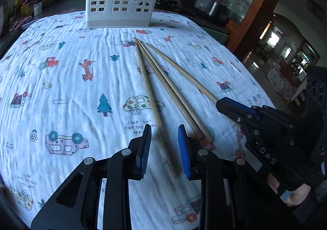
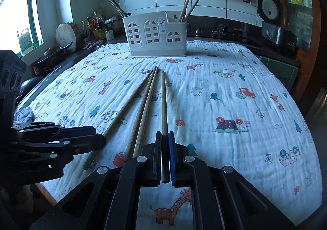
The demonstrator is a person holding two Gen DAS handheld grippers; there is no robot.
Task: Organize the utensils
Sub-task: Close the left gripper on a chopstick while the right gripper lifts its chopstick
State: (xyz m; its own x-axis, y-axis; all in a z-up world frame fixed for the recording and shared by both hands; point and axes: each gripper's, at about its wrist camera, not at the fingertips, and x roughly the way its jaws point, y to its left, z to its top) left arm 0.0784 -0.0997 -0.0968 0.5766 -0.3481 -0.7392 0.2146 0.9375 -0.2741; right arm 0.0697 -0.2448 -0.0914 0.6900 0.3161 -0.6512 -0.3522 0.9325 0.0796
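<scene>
- Right gripper [image 2: 165, 138]: jaws drawn in narrow on the thick end of one chopstick [image 2: 163, 103], the rightmost of four on the cloth. The stick runs straight ahead along the fingers; whether its far tip is off the cloth I cannot tell.
- Left gripper [image 1: 164, 148]: jaws wide, straddling the leftmost chopstick [image 1: 152, 97], pads on either side but not closed on it.
- Between the two, a pair of chopsticks [image 1: 173, 91] lies touching side by side on the printed tablecloth [image 1: 61, 62].
- Far edge of the cloth: white utensil holder [image 1: 118, 3], upright, with chopsticks already standing in both ends.
- Step in hand, by my reading: pickup, right secured, left about to close.
- Next move likely calls for the left to pinch, then each stick tipped upright and carried over to the holder's open top.
</scene>
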